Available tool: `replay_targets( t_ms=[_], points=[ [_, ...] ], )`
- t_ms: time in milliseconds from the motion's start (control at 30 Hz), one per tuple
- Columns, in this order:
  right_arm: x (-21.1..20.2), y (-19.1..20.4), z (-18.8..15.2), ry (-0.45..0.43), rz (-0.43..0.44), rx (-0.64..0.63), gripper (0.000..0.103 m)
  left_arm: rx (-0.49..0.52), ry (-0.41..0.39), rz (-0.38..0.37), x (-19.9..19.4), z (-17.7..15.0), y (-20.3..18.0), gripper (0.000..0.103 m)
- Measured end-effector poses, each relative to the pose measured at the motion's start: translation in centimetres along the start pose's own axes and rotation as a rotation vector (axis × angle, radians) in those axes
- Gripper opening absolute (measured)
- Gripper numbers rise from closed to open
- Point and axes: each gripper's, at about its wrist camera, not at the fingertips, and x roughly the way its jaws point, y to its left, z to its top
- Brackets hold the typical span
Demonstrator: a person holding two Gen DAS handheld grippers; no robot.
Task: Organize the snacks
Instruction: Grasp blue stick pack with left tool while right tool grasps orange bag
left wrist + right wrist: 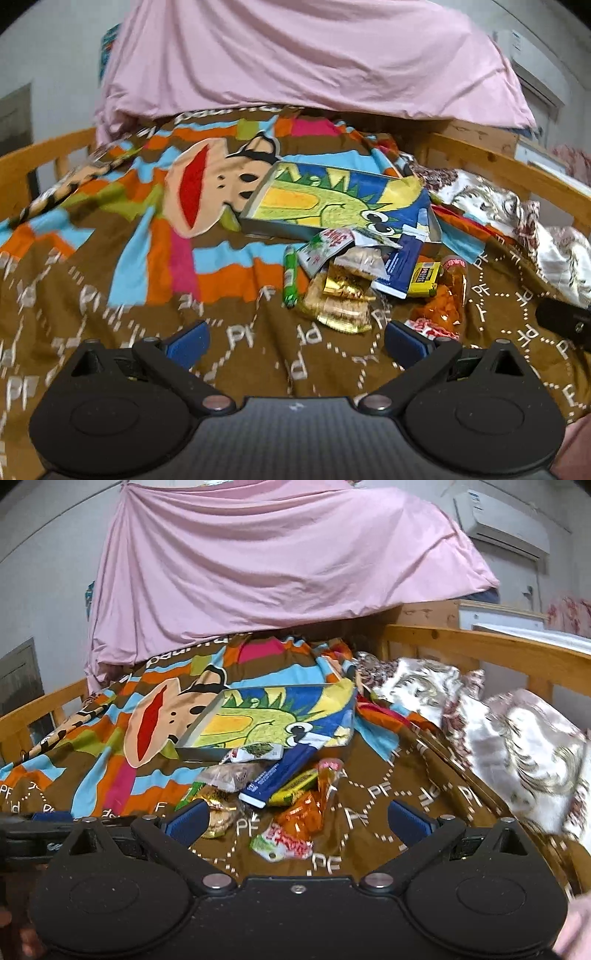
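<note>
A pile of snack packets lies on a cartoon-print bedspread: a green stick (290,277), gold-wrapped cakes (338,301), a long blue packet (400,264) (280,775), a yellow packet (426,279), and an orange bag (445,299) (301,810). A red-and-white packet (282,843) lies nearest. Behind the pile sits a shallow box (332,201) (273,716) with a green dinosaur drawing. My left gripper (295,341) hovers open just short of the pile. My right gripper (297,819) is open too, its fingers straddling the pile's near edge, holding nothing.
A wooden bed rail (480,646) runs along the right and another rail (40,155) along the left. A floral quilt (517,738) is bunched at the right. A pink sheet (295,55) hangs behind the box. The other gripper's black body (565,319) shows at right.
</note>
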Motion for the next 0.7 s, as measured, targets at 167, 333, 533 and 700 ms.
replay_targets(
  t_ms=[167, 333, 533, 700],
  points=[
    [3.8, -0.3, 0.9, 0.081, 0.054, -0.015, 0.103, 0.019, 0.002, -0.034, 3.1, 1.3, -0.2, 0.103],
    [8.7, -0.5, 1.0, 0.273, 0.169, 0.018, 0.103, 0.035, 0.012, -0.079, 6.0, 2.4, 0.1, 0.103],
    [13.6, 0.0, 0.5, 0.397, 0.197, 0.002, 0.102, 0.061, -0.007, -0.163, 8.8, 4.5, -0.4, 0.103],
    [15.4, 0.0, 0.5, 0.388, 0.157, -0.014, 0.102, 0.095, -0.037, -0.260, 10.7, 6.5, -2.3, 0.103]
  ],
)
